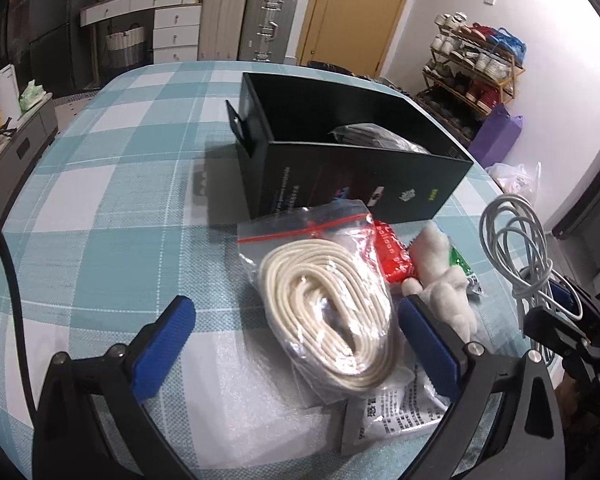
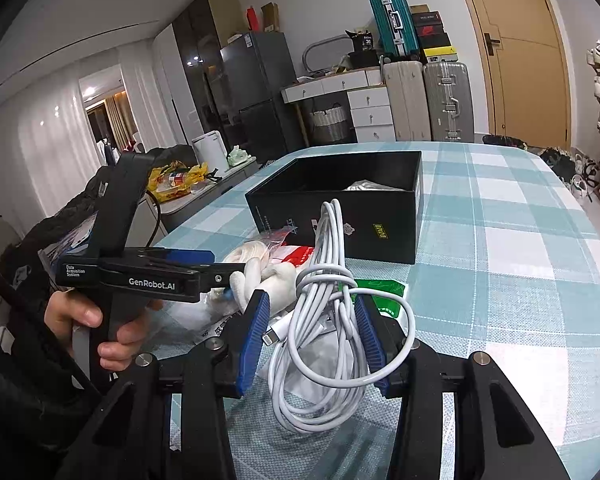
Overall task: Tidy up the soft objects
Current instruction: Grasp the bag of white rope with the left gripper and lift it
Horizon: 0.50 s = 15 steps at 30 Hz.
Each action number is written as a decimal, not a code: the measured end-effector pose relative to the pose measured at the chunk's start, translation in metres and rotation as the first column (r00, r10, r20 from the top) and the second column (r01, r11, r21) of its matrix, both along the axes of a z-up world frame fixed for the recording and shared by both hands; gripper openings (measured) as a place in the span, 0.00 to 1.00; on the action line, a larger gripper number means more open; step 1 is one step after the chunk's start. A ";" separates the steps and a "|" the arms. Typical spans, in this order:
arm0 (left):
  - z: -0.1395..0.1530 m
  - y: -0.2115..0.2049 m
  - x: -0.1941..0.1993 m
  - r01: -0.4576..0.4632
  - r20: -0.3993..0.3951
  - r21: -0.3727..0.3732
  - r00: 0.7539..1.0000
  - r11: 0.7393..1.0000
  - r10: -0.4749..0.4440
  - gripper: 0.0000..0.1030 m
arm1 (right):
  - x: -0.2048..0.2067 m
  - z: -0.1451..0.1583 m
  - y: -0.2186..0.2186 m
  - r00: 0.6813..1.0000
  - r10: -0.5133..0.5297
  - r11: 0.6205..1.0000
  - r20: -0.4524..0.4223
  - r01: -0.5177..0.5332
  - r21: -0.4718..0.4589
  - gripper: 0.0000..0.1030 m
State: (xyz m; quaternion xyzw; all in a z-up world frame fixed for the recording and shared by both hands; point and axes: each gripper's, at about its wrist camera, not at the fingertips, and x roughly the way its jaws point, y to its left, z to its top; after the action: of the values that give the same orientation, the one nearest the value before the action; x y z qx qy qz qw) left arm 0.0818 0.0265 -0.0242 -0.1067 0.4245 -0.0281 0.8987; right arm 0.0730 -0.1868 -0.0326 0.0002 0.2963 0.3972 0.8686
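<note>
Sorting looked barely begun: one grey bundle lay in the black box [image 1: 340, 152], the right gripper [image 2: 312, 332] clamped the white cable [image 2: 324, 320], and the left gripper [image 1: 296, 344] gaped around the bagged rope [image 1: 332, 312].

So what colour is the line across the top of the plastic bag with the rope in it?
Red. The bag's seal strip shows best in the left wrist view.

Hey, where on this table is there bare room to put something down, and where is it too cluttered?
Bare checked tablecloth lies right of the black box, toward the shoe rack. More lies left of the bagged cream rope. Crowded in front of the box: red packet, white plush, green packet.
</note>
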 end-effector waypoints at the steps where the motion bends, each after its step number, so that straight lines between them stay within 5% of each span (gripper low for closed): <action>1: 0.000 -0.001 0.000 0.005 -0.001 0.004 1.000 1.000 -0.005 0.98 | 0.000 0.000 0.000 1.000 -0.001 1.000 0.001 0.001 0.000 0.43; 9: 0.000 -0.008 -0.002 0.045 -0.013 -0.012 0.999 0.999 -0.045 0.86 | -0.001 0.000 0.000 1.000 -0.002 1.000 -0.001 0.002 0.000 0.43; 15: 0.002 -0.008 -0.010 0.078 0.002 -0.057 0.997 0.995 -0.078 0.46 | -0.002 0.002 0.002 1.000 -0.004 1.000 0.005 0.004 0.005 0.43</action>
State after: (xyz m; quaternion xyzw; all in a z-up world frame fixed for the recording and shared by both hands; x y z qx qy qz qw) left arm 0.0723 0.0180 -0.0217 -0.1154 0.4275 -0.0754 0.8934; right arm 0.0713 -0.1844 -0.0309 0.0021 0.2933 0.3962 0.8701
